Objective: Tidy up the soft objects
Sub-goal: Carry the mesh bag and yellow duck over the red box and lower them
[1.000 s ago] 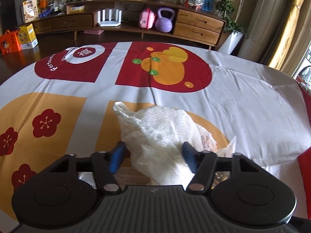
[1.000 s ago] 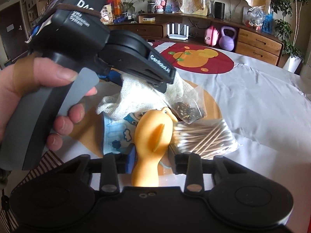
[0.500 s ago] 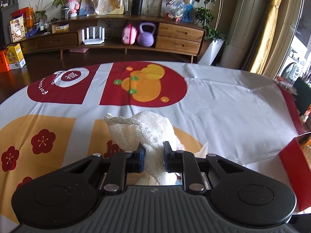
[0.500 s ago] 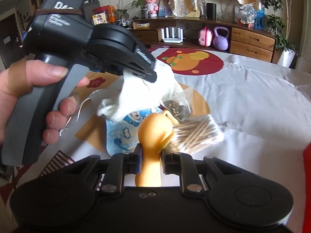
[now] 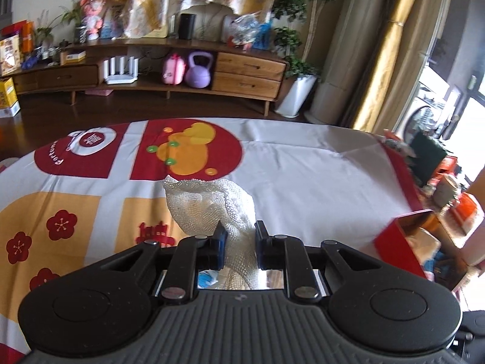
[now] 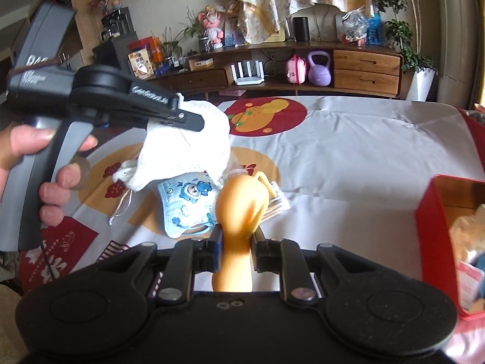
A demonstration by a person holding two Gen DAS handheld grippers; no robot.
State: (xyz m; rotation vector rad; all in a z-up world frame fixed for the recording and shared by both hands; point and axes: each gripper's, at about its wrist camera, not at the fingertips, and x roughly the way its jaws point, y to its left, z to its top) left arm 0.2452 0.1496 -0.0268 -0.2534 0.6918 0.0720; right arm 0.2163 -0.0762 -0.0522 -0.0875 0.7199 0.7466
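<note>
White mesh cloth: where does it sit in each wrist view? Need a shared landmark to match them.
Left wrist: white mesh cloth at lower centre, pinched in the left gripper.
Right wrist: the cloth at left of centre, hanging from the left gripper, above the table.
Shared landmark: purple kettlebell on the wooden sideboard.

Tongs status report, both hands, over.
Left tongs shut on white mesh cloth, lifted. Right tongs shut on orange rubber toy. Red box at right, path looks clear.

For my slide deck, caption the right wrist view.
Right gripper clamps an orange rubber toy while the left gripper lifts white gauze above a child's face mask.
</note>
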